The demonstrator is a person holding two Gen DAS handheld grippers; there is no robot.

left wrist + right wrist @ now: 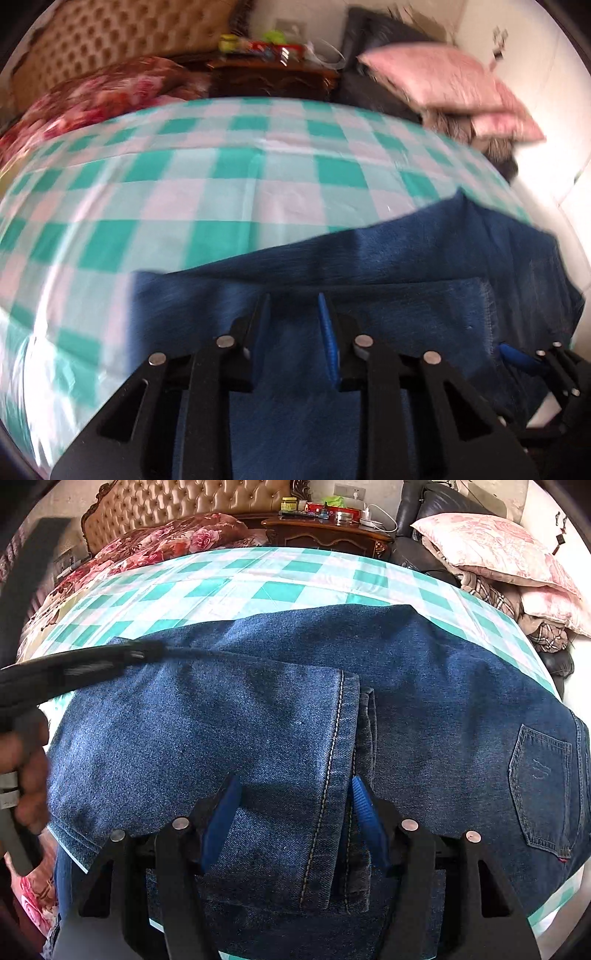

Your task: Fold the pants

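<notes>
The jeans (258, 716) lie across the bed (236, 583), on its green-and-white checked sheet, with one leg folded back over the rest so that its stitched hem (332, 760) runs down the middle of the right wrist view. A back pocket (541, 786) shows at the right end of the denim.

The right tool (295, 823) stands with its blue pads wide apart, straddling that hem edge; the pads seem to rest at the cloth without pinching it.

The left tool (295, 332) is over the other part of the jeans (369, 258). Its jaws are narrow, and because the left wrist view is blurred I cannot tell whether denim is caught between them.

A pink pillow (495, 546) sits beyond the bed, and a dark wooden nightstand (325, 531) beside the headboard.
</notes>
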